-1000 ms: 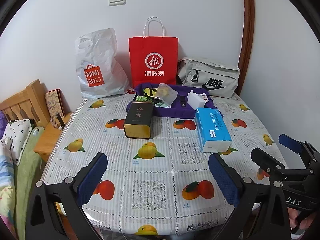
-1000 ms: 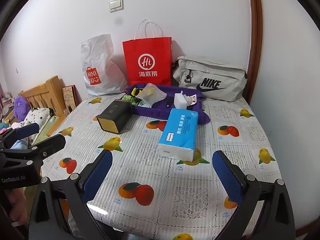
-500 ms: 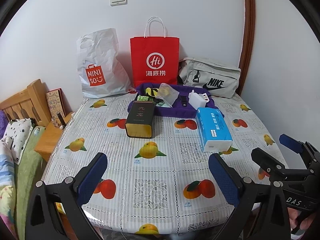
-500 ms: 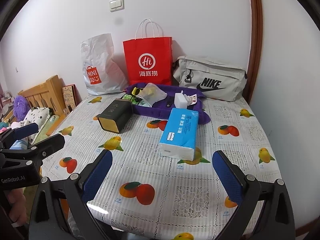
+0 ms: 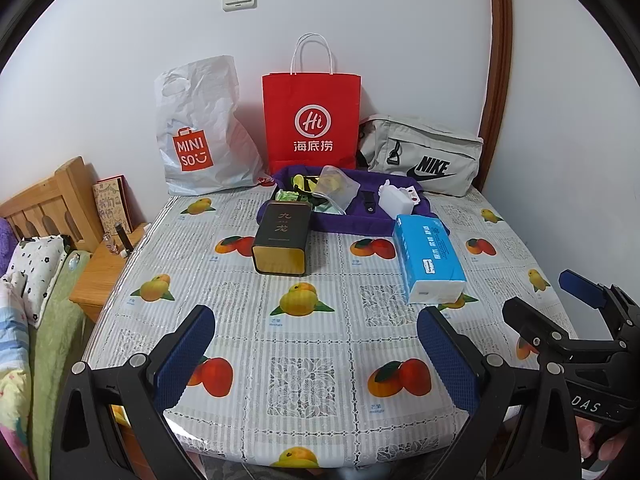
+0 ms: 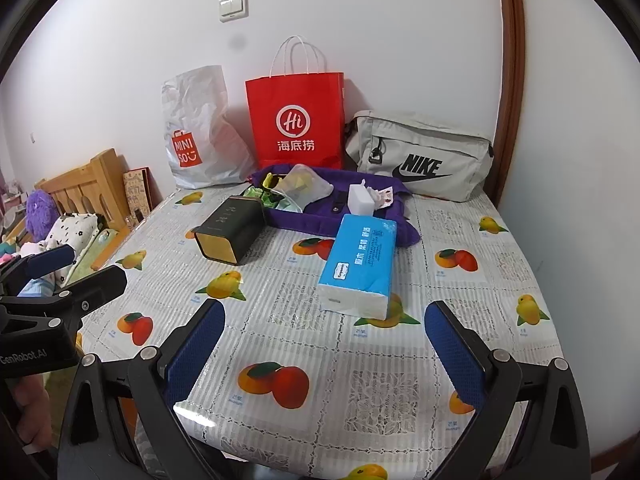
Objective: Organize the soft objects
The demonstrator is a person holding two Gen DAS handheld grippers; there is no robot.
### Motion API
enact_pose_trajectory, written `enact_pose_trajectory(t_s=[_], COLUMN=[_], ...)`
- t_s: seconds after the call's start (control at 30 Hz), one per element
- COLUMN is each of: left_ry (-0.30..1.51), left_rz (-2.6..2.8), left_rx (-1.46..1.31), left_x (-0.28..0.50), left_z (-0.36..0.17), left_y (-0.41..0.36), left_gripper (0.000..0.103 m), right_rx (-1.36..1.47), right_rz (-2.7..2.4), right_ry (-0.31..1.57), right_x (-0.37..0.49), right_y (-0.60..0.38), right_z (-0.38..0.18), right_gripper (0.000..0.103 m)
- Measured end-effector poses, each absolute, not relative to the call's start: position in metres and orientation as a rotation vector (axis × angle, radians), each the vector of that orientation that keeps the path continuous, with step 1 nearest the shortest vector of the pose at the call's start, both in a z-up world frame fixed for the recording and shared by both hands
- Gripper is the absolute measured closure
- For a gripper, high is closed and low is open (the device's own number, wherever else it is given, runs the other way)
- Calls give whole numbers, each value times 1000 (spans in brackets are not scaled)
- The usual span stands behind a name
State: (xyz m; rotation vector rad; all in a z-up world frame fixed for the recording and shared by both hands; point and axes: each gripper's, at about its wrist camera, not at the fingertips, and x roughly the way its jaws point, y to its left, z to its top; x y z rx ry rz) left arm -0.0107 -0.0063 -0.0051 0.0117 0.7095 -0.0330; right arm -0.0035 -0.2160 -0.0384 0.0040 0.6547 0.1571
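A blue tissue pack [image 5: 428,262] [image 6: 360,266] lies on the fruit-print table [image 5: 312,344] [image 6: 304,312]. Behind it a purple cloth bag [image 5: 352,216] [image 6: 320,216] lies flat, holding a clear pouch [image 5: 336,190] [image 6: 306,188], a white block [image 5: 396,200] [image 6: 360,200] and green packets. A dark tea tin [image 5: 282,240] [image 6: 230,234] lies on its side left of the pack. My left gripper [image 5: 316,360] and right gripper [image 6: 324,348] are open and empty above the table's near edge. The right gripper also shows in the left wrist view [image 5: 560,304], and the left gripper in the right wrist view [image 6: 72,268].
Against the back wall stand a white Miniso bag [image 5: 200,136] [image 6: 200,132], a red paper bag [image 5: 312,120] [image 6: 296,120] and a grey Nike bag [image 5: 424,156] [image 6: 420,156]. A wooden headboard [image 5: 40,208] and bedding are to the left.
Both grippers have drifted very slightly; the scene shifts a little right in the left wrist view. Nothing on the table has moved.
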Motion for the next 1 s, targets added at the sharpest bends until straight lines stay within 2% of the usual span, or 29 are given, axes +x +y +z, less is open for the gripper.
enact_pose_trajectory(t_s=[1.0], left_ry=[719], left_rz=[-37], left_rx=[-5], left_x=[-6], left_z=[-10], left_y=[-3], left_gripper=[1], right_rx=[-1], right_rz=[161], right_ry=[665], right_x=[-2], right_y=[-215], right_z=[-43], right_gripper=[4])
